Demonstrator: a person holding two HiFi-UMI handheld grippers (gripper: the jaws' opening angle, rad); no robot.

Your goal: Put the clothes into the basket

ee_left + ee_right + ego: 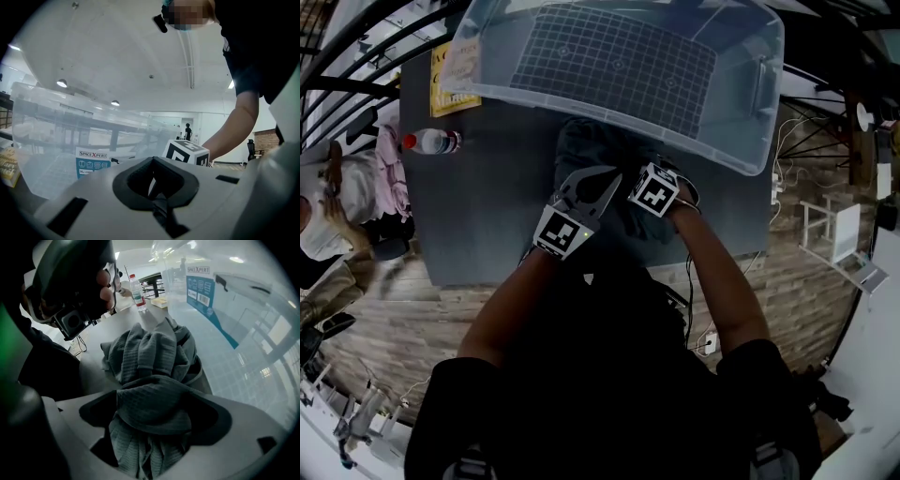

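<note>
A dark grey crumpled garment [598, 150] lies on the dark table [487, 216], right in front of the clear plastic basket [741, 122]. The basket holds nothing. My right gripper [628, 192] is down on the garment and points along the basket's front wall. In the right gripper view its jaws [152, 413] stand wide, and a fold of the garment [150, 352] lies loosely between them. My left gripper [614, 175] hovers just left of it over the same cloth, fingers meeting at the tips. The left gripper view [154, 185] tilts up at the basket [70, 140] and ceiling, with nothing in the jaws.
A water bottle [431, 142] with a red cap lies at the table's left side, and a yellow packet [450, 80] sits beyond it. A seated person [337, 197] is left of the table. The near table edge [581, 277] is close to my body.
</note>
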